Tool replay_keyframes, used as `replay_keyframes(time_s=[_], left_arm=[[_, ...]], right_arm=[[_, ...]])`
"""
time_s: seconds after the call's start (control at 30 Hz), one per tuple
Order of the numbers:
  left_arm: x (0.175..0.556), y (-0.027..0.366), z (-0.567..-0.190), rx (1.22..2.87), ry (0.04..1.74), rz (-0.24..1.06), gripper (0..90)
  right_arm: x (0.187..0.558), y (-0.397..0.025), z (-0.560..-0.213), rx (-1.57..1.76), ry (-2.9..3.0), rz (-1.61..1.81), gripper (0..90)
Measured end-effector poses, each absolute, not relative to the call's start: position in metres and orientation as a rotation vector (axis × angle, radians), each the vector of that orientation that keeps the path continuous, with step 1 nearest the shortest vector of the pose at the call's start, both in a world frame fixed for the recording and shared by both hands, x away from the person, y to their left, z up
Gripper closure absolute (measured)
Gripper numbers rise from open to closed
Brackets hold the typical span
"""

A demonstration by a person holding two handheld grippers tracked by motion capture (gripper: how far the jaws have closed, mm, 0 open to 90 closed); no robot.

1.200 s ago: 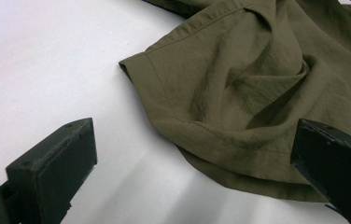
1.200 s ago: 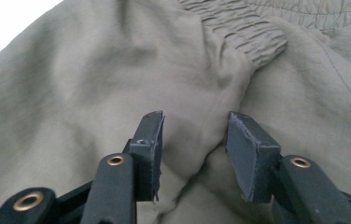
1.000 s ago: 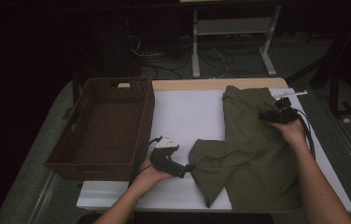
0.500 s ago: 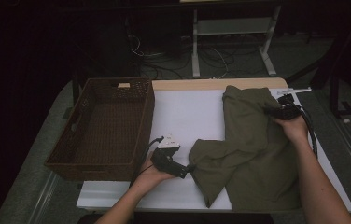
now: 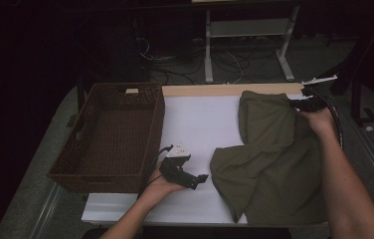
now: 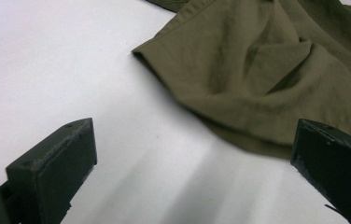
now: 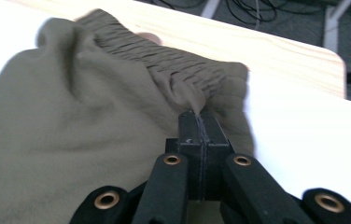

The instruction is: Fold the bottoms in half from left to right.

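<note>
A dim room, seen from above a white tabletop (image 5: pixel 200 119). At nine o'clock sits an empty dark wicker basket (image 5: pixel 108 137). Just beside its near right corner, around seven o'clock, a hand holds the left claw (image 5: pixel 201 179) low over the bare tabletop, its jaws spread wide and empty, pointing toward three o'clock. In the left gripper view the nearest hem of the cloth lies just ahead of those open jaws, not yet between them.

From the centre to four o'clock sprawls a pair of olive-green shorts (image 5: pixel 274 164), rumpled and partly folded over itself. At two o'clock, near the tabletop's far right corner, the right claw (image 7: pixel 200 120) is pressed together on the gathered elastic waistband (image 7: pixel 173 63), pinching a small tuft of fabric.

The step in hand looks like spreading or folding the shorts. To do it well, the left claw should probably slide under the near hem and take a full bite of cloth, while the right claw holds firm so the fabric draws flat rather than bunching.
</note>
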State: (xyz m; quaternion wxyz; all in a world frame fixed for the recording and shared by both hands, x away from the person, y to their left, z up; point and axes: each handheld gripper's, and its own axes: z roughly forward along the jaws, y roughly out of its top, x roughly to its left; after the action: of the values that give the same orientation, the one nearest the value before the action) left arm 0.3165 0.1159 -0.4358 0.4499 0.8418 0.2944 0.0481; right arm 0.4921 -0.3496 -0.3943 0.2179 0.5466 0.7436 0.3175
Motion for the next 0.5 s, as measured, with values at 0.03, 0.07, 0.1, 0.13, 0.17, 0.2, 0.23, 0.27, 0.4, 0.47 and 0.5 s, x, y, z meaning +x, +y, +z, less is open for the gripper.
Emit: replay_keyframes(time_s=[0.03, 0.07, 0.1, 0.13, 0.17, 0.2, 0.23, 0.27, 0.4, 0.47, 0.5], left_arm=[[0.317, 0.116, -0.436, 2.083, 0.729, 0.119, 0.1], [0.317, 0.117, -0.436, 2.083, 0.732, 0.117, 0.1], [0.317, 0.117, -0.436, 2.083, 0.732, 0.117, 0.1], [0.317, 0.117, -0.436, 2.083, 0.733, 0.118, 0.0], [0.317, 0.117, -0.436, 2.083, 0.733, 0.118, 0.1], [0.317, 0.118, -0.436, 2.085, 0.735, 0.116, 0.1], [0.317, 0.118, -0.436, 2.085, 0.735, 0.116, 0.1], [0.317, 0.119, -0.436, 2.087, 0.736, 0.112, 0.1], [0.316, 0.118, -0.436, 2.089, 0.734, 0.107, 0.0], [0.316, 0.118, -0.436, 2.09, 0.732, 0.105, 0.0], [0.316, 0.118, -0.436, 2.09, 0.732, 0.105, 0.1]], right_arm=[[0.494, -0.352, -0.395, 1.52, 2.057, 0.862, 88.9], [0.499, -0.356, -0.4, 1.54, 2.045, 0.828, 88.9], [0.499, -0.356, -0.4, 1.54, 2.045, 0.828, 88.9], [0.502, -0.359, -0.407, 1.558, 2.039, 0.811, 88.9], [0.502, -0.359, -0.407, 1.558, 2.039, 0.811, 88.9], [0.505, -0.362, -0.414, 1.586, 2.03, 0.812, 88.9], [0.505, -0.362, -0.414, 1.586, 2.03, 0.812, 88.9], [0.507, -0.365, -0.42, 1.619, 2.021, 0.829, 88.8], [0.507, -0.366, -0.426, 1.632, 2.024, 0.831, 88.6], [0.505, -0.364, -0.428, 1.629, 2.027, 0.849, 82.8], [0.505, -0.364, -0.428, 1.629, 2.027, 0.849, 82.8]])
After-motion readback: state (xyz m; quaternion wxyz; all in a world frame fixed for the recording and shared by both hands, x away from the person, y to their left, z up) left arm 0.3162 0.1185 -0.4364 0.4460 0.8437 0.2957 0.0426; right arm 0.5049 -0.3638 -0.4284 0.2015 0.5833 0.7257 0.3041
